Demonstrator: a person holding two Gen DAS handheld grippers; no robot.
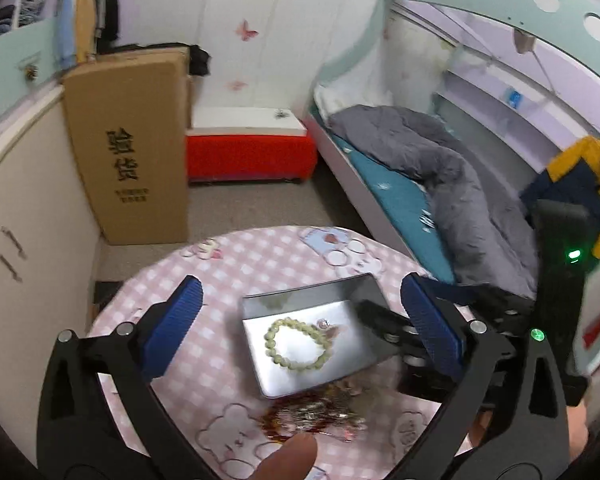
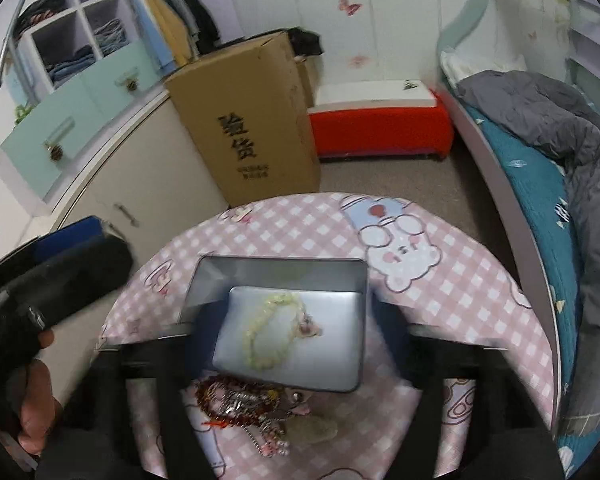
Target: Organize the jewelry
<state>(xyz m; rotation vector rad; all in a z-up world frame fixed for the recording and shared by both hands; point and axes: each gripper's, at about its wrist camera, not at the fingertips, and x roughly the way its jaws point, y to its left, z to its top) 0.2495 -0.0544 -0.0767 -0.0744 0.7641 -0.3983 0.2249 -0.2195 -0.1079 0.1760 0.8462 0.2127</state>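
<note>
A small bedroom: a bed (image 1: 412, 200) with a grey quilt, a red box (image 2: 380, 128) by the wall, a tall cardboard carton (image 1: 132, 148). In front stands a round bench (image 1: 228, 264) under a pink checked cloth. On it lies a shallow metal tin (image 1: 312, 320) holding a pale green bead bracelet (image 1: 296, 344) and a small pinkish piece too blurred to identify. Just beside the tin's near edge sits a tangled heap of jewelry (image 2: 244, 404), red and silver, its items hard to separate. The left tool (image 1: 300, 320) is spread wide, gripping nothing. The right tool (image 2: 296, 344) is smeared by blur, its fingers also spread and empty.
</note>
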